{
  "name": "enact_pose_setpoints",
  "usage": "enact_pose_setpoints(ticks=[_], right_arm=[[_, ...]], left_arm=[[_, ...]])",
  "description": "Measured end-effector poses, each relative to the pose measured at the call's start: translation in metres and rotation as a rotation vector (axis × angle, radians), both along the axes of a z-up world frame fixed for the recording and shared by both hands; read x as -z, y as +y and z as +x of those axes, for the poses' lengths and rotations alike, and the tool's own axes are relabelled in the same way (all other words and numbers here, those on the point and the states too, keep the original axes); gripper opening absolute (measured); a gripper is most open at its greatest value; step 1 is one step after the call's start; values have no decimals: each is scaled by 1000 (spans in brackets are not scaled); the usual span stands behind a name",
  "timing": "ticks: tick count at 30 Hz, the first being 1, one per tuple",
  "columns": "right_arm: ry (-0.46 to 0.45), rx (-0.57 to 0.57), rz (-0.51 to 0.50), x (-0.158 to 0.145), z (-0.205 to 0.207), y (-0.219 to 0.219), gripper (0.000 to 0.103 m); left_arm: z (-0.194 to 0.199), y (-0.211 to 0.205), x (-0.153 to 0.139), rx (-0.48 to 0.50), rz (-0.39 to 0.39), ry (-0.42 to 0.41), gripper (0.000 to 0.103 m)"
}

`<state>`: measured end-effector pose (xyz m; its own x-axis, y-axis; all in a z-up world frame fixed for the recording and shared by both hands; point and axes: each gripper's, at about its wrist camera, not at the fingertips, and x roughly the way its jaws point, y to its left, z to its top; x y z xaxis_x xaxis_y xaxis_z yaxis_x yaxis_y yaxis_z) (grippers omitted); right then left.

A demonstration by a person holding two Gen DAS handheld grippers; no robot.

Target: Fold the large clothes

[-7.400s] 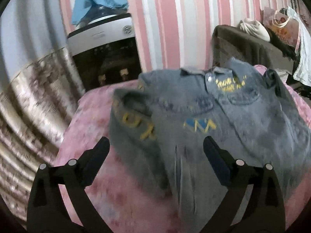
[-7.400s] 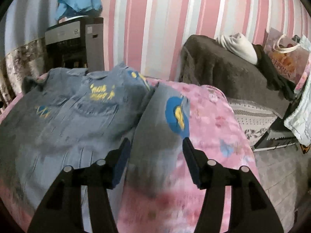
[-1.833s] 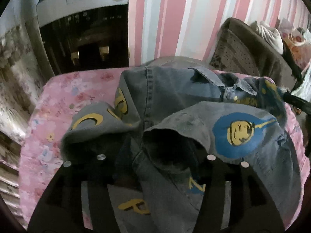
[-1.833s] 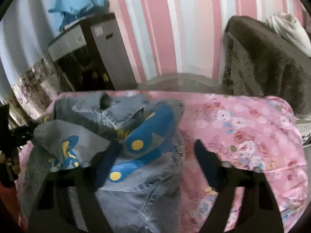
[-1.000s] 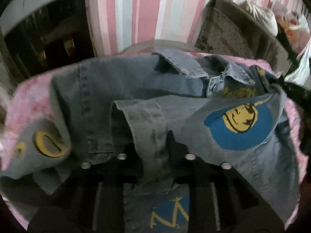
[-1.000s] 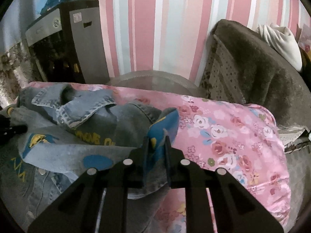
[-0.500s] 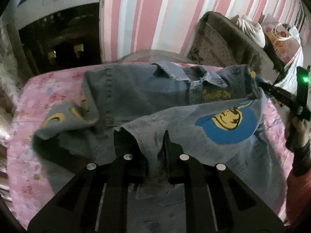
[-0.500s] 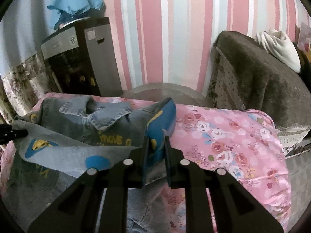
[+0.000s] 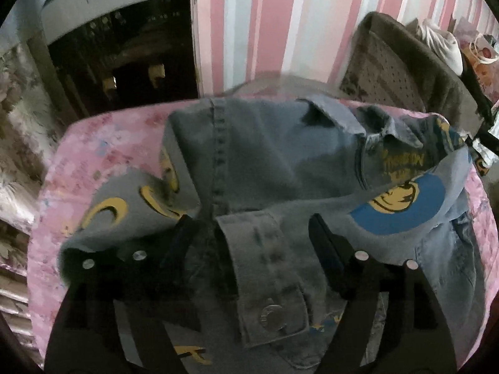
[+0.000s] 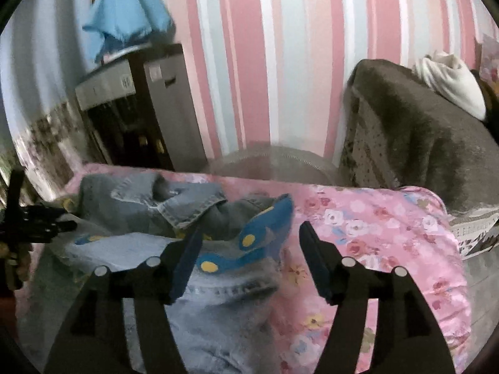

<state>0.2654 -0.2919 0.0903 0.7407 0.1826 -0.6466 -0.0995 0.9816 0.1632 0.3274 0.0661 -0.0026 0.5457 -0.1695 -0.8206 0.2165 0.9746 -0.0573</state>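
Note:
A blue denim jacket with yellow and blue prints lies on the pink floral bed, its sleeves folded across the front. My left gripper hovers over a buttoned sleeve cuff; its jaws are opening and the cuff lies loose between them, pads off the cloth. In the right wrist view the jacket shows its collar, and a blue-printed sleeve fold rests between the opening jaws of my right gripper, untouched. The left gripper appears at that view's left edge.
A dark cabinet with a white top stands behind the bed against a pink striped wall; blue cloth lies on it. A brown covered sofa with white cloth stands at the right. Bare pink bedding spreads right of the jacket.
Both grippers were shut on sleeve fabric half a second ago; now their jaws stand apart and the sleeves lie released on the jacket. Both hands have lifted and drawn back a little.

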Motion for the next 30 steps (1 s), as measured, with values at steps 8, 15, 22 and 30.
enact_pose_setpoints(ticks=[8, 15, 22, 30], right_arm=[[173, -35, 72, 63, -15, -9, 65], [217, -67, 16, 92, 6, 26, 11], [124, 35, -104, 58, -46, 4, 5], [223, 79, -176, 94, -31, -11, 5]], left_arm=[[3, -3, 17, 19, -22, 56, 52], [15, -5, 30, -20, -56, 83, 21], [-5, -12, 19, 59, -228, 137, 8], [37, -7, 56, 13, -351, 272, 11]])
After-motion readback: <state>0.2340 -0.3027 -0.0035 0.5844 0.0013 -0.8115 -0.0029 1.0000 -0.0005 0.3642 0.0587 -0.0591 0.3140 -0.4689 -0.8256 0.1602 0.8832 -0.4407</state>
